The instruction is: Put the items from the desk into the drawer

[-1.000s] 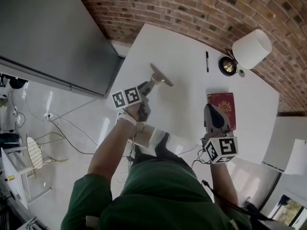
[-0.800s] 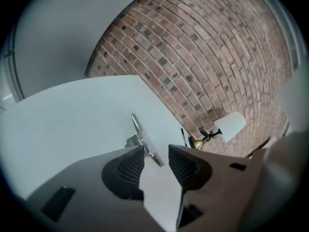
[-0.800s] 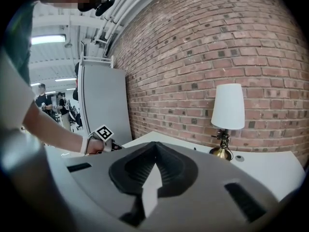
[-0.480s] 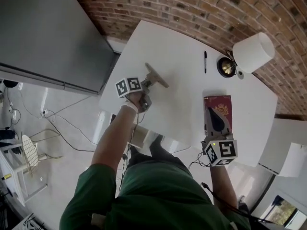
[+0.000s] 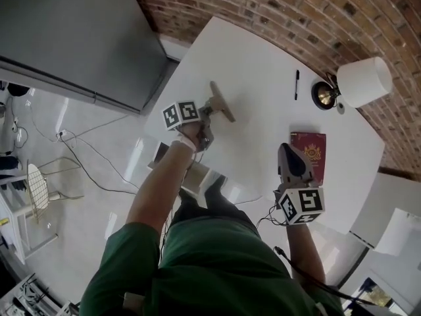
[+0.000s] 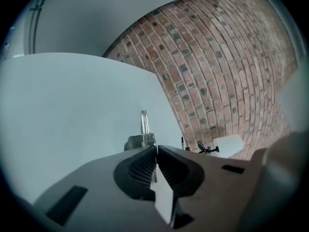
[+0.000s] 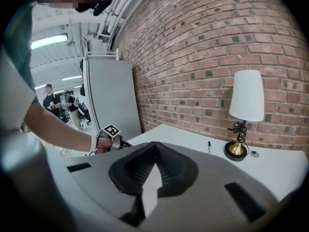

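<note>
Left claw: jaws have just closed and are clamped on a small metal loop item (keys or a padlock, undetermined). It sits on the desk near the left edge, loop upright beyond the tips. Right claw: jaws together, empty, just beside the red booklet, which runs lengthwise away. Pen lies farther off. Judgement: the left hand carries first.

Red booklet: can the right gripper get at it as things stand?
Probably yes: right gripper hovers at the red booklet edge, nothing between them on the desk; its shut jaws must open first.
</note>
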`<state>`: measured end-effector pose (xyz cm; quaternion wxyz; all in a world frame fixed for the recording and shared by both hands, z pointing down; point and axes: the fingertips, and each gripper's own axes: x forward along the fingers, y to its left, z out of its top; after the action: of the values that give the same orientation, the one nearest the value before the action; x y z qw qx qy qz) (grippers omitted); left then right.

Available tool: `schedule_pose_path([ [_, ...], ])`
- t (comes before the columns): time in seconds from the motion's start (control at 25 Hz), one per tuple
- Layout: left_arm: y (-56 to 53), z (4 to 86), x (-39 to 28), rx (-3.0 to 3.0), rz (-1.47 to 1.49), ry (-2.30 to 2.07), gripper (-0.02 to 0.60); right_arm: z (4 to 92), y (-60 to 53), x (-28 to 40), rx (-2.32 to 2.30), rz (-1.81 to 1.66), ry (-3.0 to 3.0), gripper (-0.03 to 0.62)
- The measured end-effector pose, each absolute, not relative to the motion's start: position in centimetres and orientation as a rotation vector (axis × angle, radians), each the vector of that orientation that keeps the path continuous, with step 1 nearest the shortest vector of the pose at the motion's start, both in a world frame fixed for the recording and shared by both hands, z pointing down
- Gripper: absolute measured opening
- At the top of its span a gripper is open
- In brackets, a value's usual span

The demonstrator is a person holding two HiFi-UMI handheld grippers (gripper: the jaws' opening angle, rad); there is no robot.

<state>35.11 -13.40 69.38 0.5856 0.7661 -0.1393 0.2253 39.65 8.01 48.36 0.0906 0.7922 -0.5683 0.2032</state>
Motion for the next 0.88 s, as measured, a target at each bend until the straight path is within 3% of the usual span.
schedule_pose_path([
  [0.48, -15.2, 64.8, 25.3, 1.830, 0.410, -0.336, 0.014, 47.6, 2.5, 31.8, 2.234, 0.577, -1.824, 0.005],
  [0.88, -14.3, 62.3, 11.5, 1.881, 0.339, -0.370, 0.014, 46.9, -2.3, 22.6, 2.106, 0.540, -1.932, 0.005],
])
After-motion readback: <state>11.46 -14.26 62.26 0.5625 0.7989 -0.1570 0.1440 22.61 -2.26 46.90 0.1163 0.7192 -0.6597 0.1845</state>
